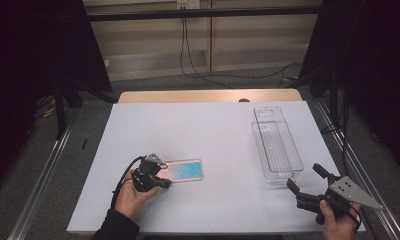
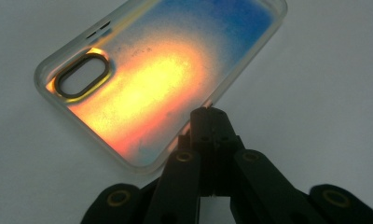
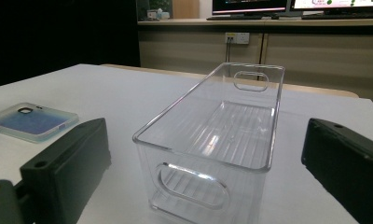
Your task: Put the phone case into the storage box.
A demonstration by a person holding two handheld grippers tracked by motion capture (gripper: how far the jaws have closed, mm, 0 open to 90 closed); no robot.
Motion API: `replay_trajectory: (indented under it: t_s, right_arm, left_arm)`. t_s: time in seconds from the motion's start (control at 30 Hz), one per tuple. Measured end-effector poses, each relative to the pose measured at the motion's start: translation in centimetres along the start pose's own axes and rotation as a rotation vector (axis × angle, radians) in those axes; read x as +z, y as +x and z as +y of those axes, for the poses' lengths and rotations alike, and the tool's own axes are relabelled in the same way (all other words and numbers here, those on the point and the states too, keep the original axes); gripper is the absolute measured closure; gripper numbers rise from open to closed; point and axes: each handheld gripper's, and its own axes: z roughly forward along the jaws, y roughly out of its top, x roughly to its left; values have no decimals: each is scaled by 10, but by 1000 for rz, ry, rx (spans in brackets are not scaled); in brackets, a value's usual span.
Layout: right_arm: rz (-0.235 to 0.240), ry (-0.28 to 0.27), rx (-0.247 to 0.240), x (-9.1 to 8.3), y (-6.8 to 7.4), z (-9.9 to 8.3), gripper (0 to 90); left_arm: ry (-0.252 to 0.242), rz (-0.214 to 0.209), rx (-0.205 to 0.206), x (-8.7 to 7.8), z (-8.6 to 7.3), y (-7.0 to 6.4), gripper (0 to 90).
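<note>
A clear phone case (image 1: 186, 170) with a blue and orange tint lies flat on the white table cover; its camera cut-out (image 2: 83, 75) faces me in the left gripper view. My left gripper (image 1: 165, 183) (image 2: 208, 115) is at the case's long edge, with its jaws pressed together on the rim. Near the front right corner, my right gripper (image 1: 305, 176) (image 3: 205, 163) is held wide open, with nothing between its jaws. It points at the near end of a clear plastic bin (image 1: 276, 145) (image 3: 212, 140), which is empty. The phone case (image 3: 33, 121) lies off to its left.
The white cover (image 1: 198, 130) spans the tabletop, with a strip of wood (image 1: 208, 95) at the far edge. Metal frame rails (image 1: 43, 175) run along both sides. Cables hang down the back wall (image 1: 188, 50).
</note>
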Motion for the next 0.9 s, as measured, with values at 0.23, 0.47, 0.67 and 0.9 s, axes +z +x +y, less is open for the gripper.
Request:
replay_trajectory:
  t_s: [0.23,0.47,0.67,0.9]
  right_arm:
    - [0,1,1,0,0,0,5]
    - [0,0,-1,0,0,0,5]
    - [0,1,-1,0,0,0,5]
    - [0,1,-3,0,0,0,5]
  left_arm:
    - [-3,10,0,-1,0,3,900]
    - [-10,16,-5,-1,0,7,900]
    - [-12,17,-12,-1,0,8,900]
    - [-21,27,-23,-2,0,14,900]
